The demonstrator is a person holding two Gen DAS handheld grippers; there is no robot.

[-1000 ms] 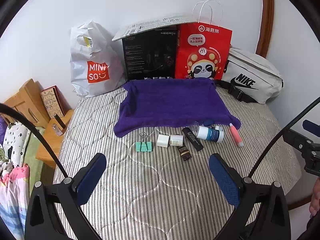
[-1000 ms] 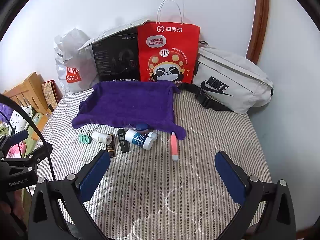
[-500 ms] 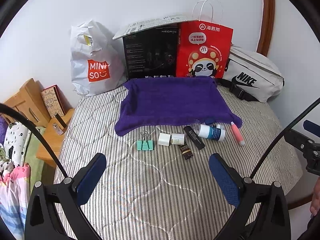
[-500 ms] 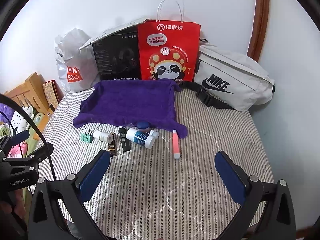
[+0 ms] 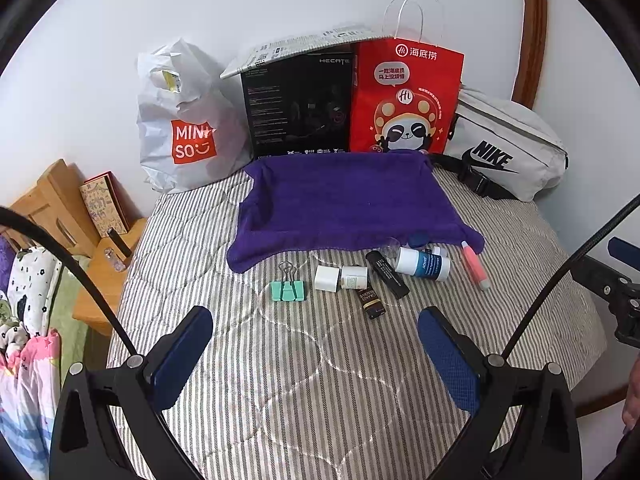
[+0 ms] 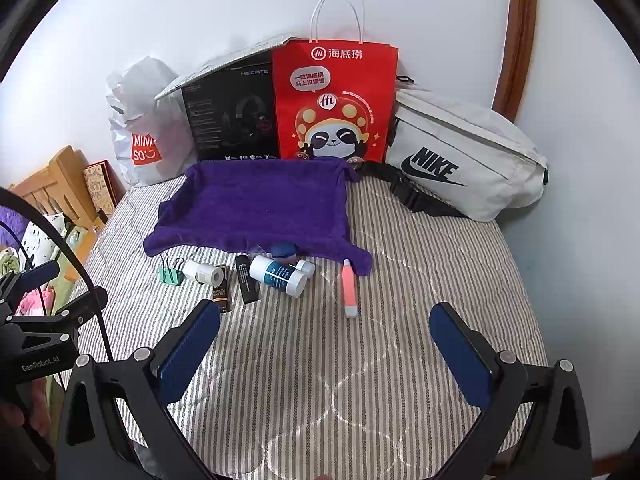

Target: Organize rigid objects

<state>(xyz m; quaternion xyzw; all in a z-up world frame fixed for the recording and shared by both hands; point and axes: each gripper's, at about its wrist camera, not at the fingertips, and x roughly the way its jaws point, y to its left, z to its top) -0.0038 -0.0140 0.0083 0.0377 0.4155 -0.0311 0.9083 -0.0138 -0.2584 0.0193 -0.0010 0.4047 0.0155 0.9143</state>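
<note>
While both grippers hang over the striped bed (image 5: 304, 380), the view has crept slightly closer to the clutter than a second ago.

Left gripper (image 5: 314, 354) and right gripper (image 6: 324, 350) both have jaws spread wide, holding nothing. Row along the near edge of the purple towel (image 5: 344, 204), left to right: green binder clip (image 5: 287, 290), white cube (image 5: 327, 278), small white jar (image 5: 354, 277), dark brown tube (image 5: 372, 302), black stick (image 5: 387, 273), white-and-blue bottle (image 5: 422, 265), pink pen (image 5: 474, 266). Against the white wall behind: Miniso bag (image 5: 180, 120), black box (image 5: 298, 106), red panda bag (image 5: 406, 100), grey Nike pouch (image 5: 504, 148). Wooden furniture sits off the bed's left side.
</note>
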